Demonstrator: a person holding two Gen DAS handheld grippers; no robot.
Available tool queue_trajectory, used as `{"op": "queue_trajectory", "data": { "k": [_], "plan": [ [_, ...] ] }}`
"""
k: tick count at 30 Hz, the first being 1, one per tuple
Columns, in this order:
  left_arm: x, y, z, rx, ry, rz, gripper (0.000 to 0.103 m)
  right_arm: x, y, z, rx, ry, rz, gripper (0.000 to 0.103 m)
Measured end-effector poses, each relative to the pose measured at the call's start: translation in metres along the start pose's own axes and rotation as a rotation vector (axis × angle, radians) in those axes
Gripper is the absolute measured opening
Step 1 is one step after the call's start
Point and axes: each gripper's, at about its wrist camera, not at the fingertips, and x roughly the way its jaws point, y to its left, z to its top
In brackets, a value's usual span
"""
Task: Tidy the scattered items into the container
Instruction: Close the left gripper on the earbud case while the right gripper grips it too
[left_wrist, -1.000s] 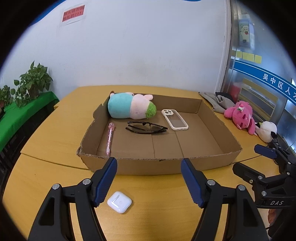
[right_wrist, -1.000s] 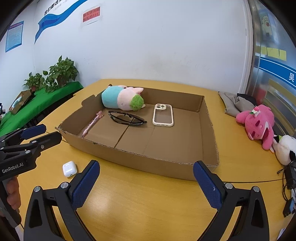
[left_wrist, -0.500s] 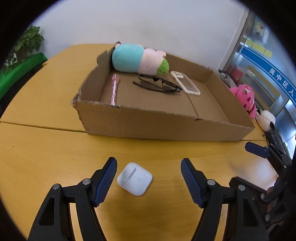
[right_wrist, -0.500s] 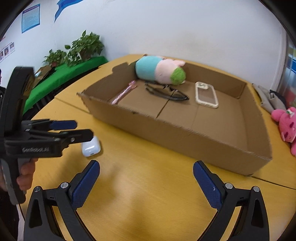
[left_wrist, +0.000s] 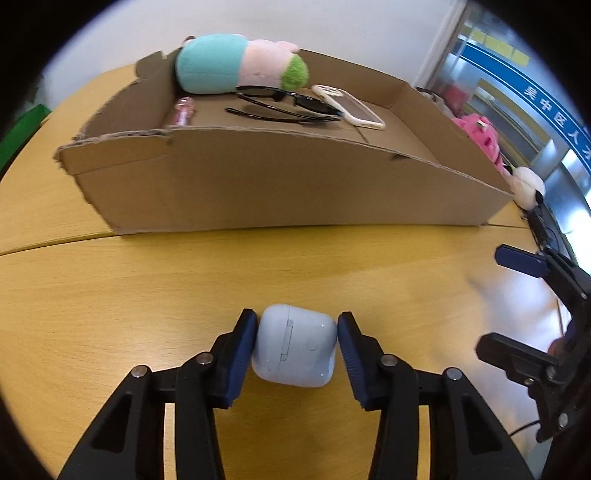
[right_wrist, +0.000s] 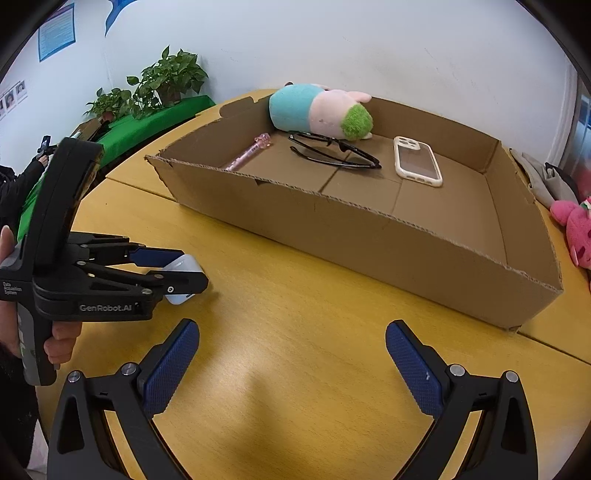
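A white earbud case (left_wrist: 294, 345) lies on the yellow table in front of the cardboard box (left_wrist: 258, 184). My left gripper (left_wrist: 296, 332) is closing on it, and both blue pads touch its sides. From the right wrist view the case (right_wrist: 183, 267) shows between the left gripper's (right_wrist: 192, 269) fingers, low over the table. My right gripper (right_wrist: 291, 354) stands open above bare table near the box's (right_wrist: 369, 236) front wall, with nothing between its fingers. Inside the box lie a plush toy (left_wrist: 236, 62), black sunglasses (left_wrist: 288, 105), a phone (left_wrist: 351, 107) and a pink pen (left_wrist: 181, 112).
A pink plush (right_wrist: 576, 236) and grey cloth (right_wrist: 543, 177) lie on the table right of the box. A white plush (left_wrist: 526, 184) sits by its right corner. Potted plants (right_wrist: 162, 85) stand on a green-covered bench at the back left. A person's hand (right_wrist: 59, 343) holds the left gripper's handle.
Both grippers have sunk toward the table and tipped downward. The left gripper's jaws, wide open before, have closed in around the earbud case. The right gripper stays open.
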Motion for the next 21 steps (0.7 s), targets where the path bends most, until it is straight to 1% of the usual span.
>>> {"op": "queue_trajectory", "data": {
  "k": [3,7,10,14,16,19,21],
  "plan": [
    [0.004,-0.013,-0.002,0.058,0.007,-0.028,0.044,-0.002,-0.007,-0.006,0.019,0.006,0.004,0.102],
    [0.007,-0.033,-0.008,0.154,0.018,-0.098,0.044,-0.008,-0.022,-0.013,0.071,0.003,0.019,0.102],
    [0.007,-0.050,-0.018,0.254,0.018,-0.160,0.044,-0.010,-0.031,-0.017,0.114,0.008,0.036,0.102],
    [0.006,-0.063,-0.028,0.375,0.030,-0.205,0.044,-0.010,-0.025,-0.018,0.108,0.026,0.100,0.102],
    [0.005,-0.068,-0.032,0.431,0.034,-0.203,0.044,-0.007,-0.018,-0.017,0.091,0.038,0.121,0.102],
    [0.005,-0.075,-0.037,0.531,0.036,-0.178,0.044,0.002,-0.005,-0.017,0.070,0.068,0.162,0.102],
    [0.006,-0.078,-0.038,0.558,0.038,-0.173,0.044,0.009,0.006,-0.018,0.046,0.096,0.198,0.102]
  ]
}}
